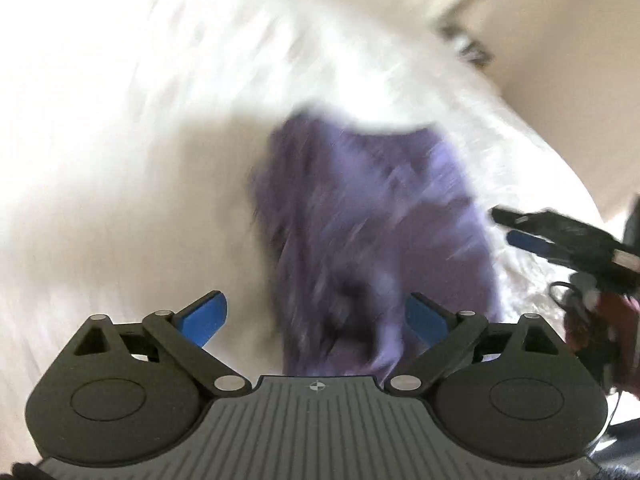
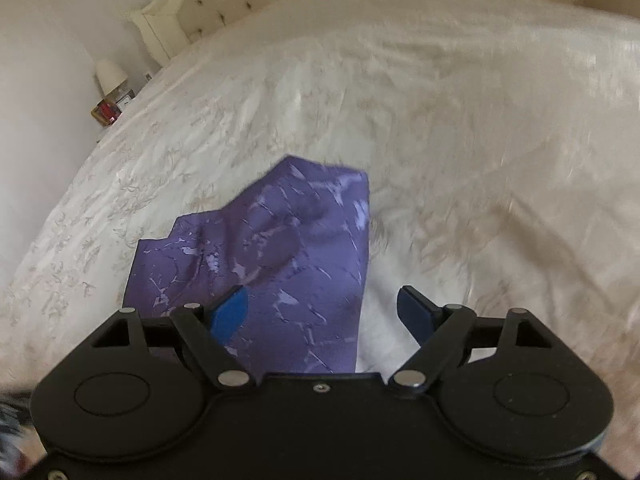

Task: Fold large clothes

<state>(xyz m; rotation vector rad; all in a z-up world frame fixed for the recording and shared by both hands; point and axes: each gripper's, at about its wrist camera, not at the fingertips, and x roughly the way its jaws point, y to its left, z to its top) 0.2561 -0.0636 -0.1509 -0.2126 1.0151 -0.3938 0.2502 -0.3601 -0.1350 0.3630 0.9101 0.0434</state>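
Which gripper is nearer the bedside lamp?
Cannot say for certain; likely right. The right gripper faces the lamp across the bed; the left gripper view lacks it.

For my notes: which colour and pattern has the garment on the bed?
Purple garment with pale marbled streaks; right wrist view.

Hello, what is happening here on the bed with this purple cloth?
A person holds a two-finger gripper in each hand over a bed with a white patterned cover. A purple garment lies on it, bunched and partly folded. The left gripper and the right gripper both have their jaws open, and neither holds the cloth. The left wrist view is blurred. The fold does not look finished.
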